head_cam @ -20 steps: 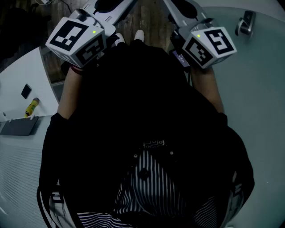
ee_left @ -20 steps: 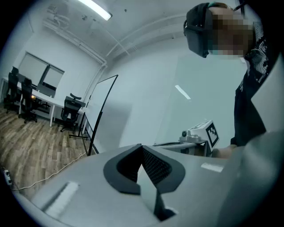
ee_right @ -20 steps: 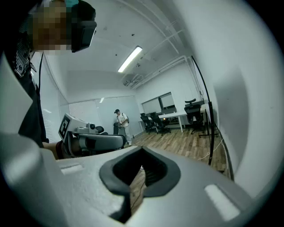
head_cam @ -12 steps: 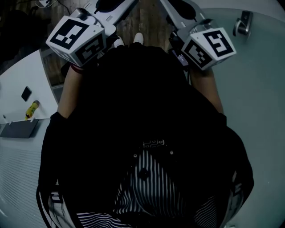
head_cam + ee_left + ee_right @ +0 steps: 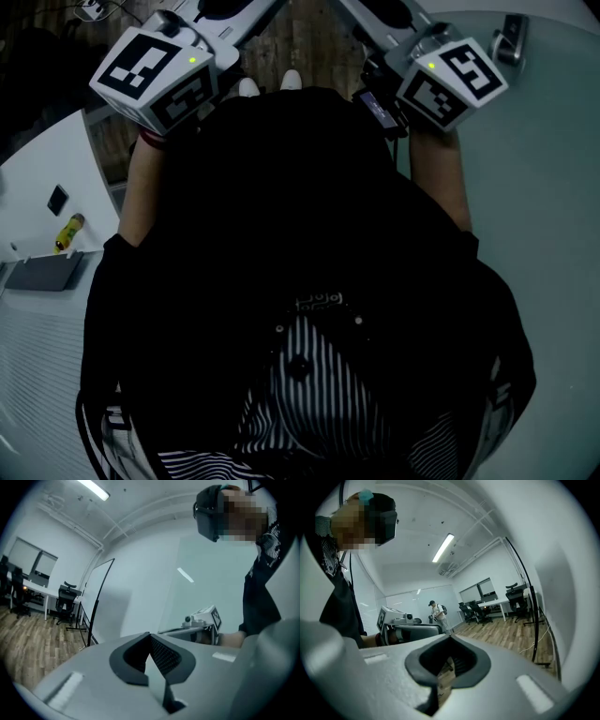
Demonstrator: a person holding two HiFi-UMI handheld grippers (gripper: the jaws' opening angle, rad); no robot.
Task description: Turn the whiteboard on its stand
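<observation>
Whiteboard (image 5: 96,599) stands on the floor (image 5: 33,639) ahead of the person (image 5: 300,281). It is out beyond both claws and well apart from them, and neither touches it.

From the left claw (image 5: 149,634) it shows left of where the jaws point, as a narrow, dark-edged white slice. That is close to edge-on, so its long side runs from near to far, not across the person's front. From the right claw (image 5: 450,638) its black frame (image 5: 532,620) rises right of where those jaws point.

The two claws angle in toward each other. Taken together, this puts the board in the far middle, between their two lines of aim. It looms larger in the right gripper view, so I judge the right claw the nearer one. The wide lens bends things at the edge, though, and I would not press this. The head view is filled by the person's dark clothes, and I cannot pick the board out there.

Both claws are clenched on nothing. In each gripper view the jaws meet at the tip, and only background shows through the gap behind them.

Turning has not begun. As I judge it, the coming move is a reach forward to the board's near upright edge. A claw must be released before it can take that edge.
</observation>
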